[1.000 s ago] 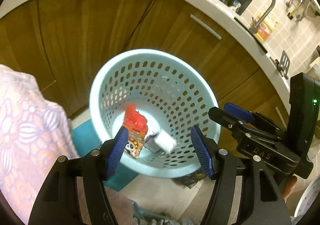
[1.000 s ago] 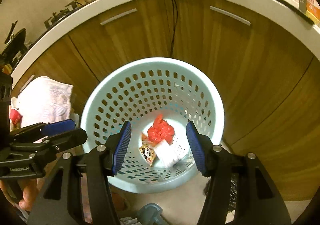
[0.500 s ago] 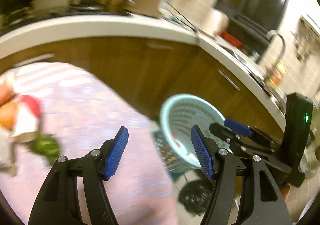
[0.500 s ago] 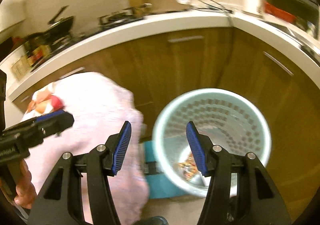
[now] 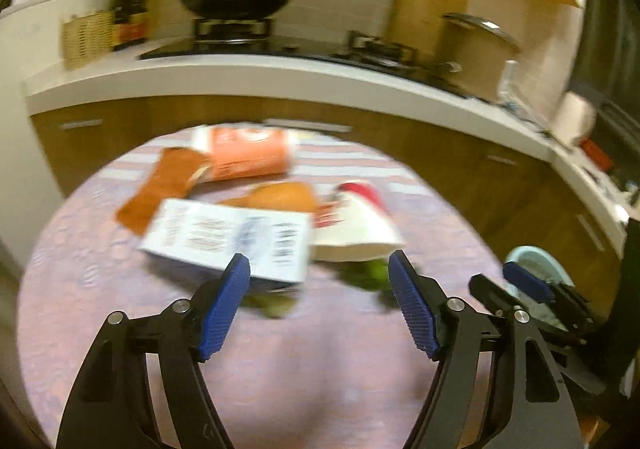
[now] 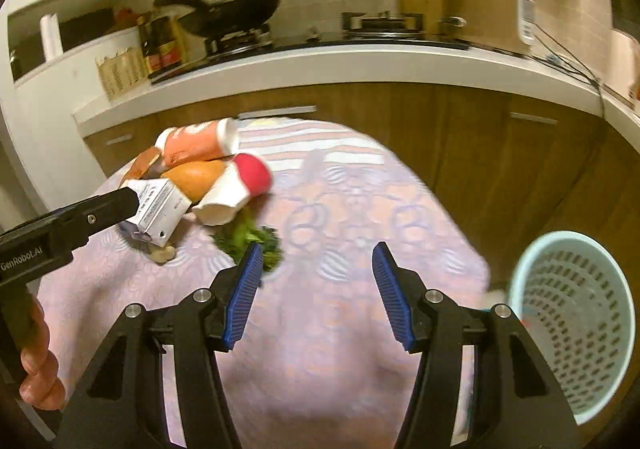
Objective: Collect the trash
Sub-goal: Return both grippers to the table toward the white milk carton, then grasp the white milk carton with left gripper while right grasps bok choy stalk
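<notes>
Hovering over the round desk w/ its pink patterned cloth (image 6: pixel 360 209), we hold both tongs spread apart w/ nothing between the pads. Our left tongs (image 5: pixel 318 305) have just been opening a bit wider; the gap frames bare cloth and the near edge of the trash pile. Our right tongs (image 6: pixel 316 295) sit about half open over bare cloth.

Trash sits bunched on the far left part of the desk:
- white rectangular cardboard box w/ dark print (image 5: pixel 232 245), nearest the left tongs, lying flat
- white paper cup w/ red band (image 5: pixel 356 221), on its side, just right of the box, touching it
- orange-and-white paper cup (image 6: pixel 200 143), on its side at the back
- orange rounded item (image 5: pixel 280 197) between the cups; can't tell what it is, too blurred
- brown flat wrapper (image 5: pixel 160 185) at the left of the pile
- green leafy scraps (image 6: pixel 250 241) on the cloth in front of the pile, just by the right tongs' left pad

Pale blue perforated plastic basket (image 6: pixel 576 321) stands on the floor to the right of the desk, beside the wooden cabinets (image 6: pixel 500 153). Left-hand fingers (image 6: pixel 38 385) wrap the left tool's handle.
</notes>
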Tool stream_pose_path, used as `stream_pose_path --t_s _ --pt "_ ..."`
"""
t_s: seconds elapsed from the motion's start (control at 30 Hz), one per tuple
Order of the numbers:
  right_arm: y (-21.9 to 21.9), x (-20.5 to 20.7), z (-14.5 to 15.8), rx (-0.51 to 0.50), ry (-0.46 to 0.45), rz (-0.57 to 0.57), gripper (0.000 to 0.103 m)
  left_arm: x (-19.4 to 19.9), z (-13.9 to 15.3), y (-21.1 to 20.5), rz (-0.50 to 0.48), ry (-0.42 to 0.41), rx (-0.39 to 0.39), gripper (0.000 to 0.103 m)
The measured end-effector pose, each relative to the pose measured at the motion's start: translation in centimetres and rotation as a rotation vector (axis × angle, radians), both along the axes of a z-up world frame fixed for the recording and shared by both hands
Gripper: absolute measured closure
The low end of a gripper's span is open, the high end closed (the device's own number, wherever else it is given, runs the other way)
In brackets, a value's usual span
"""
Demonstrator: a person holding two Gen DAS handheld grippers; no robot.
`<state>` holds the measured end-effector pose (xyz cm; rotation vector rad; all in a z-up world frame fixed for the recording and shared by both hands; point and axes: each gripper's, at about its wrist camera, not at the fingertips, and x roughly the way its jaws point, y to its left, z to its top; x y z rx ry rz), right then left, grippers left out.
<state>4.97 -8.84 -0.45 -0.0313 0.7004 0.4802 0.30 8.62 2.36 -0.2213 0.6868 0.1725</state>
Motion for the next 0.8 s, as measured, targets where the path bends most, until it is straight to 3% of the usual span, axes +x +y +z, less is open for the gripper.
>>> stream_pose_path --t_s 0.3,0.47,0.8 --pt "3.2 0.0 -1.8 -0.096 -0.016 0.017 0.05 1.3 -2.7 1.5 0.084 0.067 0.115 0.032" --pt "3.2 0.1 -1.9 -0.095 -0.014 0.016 0.05 -0.4 -2.9 3.0 0.076 0.06 0.102 0.031" --pt "3.0 0.0 -1.9 -0.089 -0.014 0.019 0.049 -6.9 -2.6 8.3 0.224 0.078 0.09 0.031"
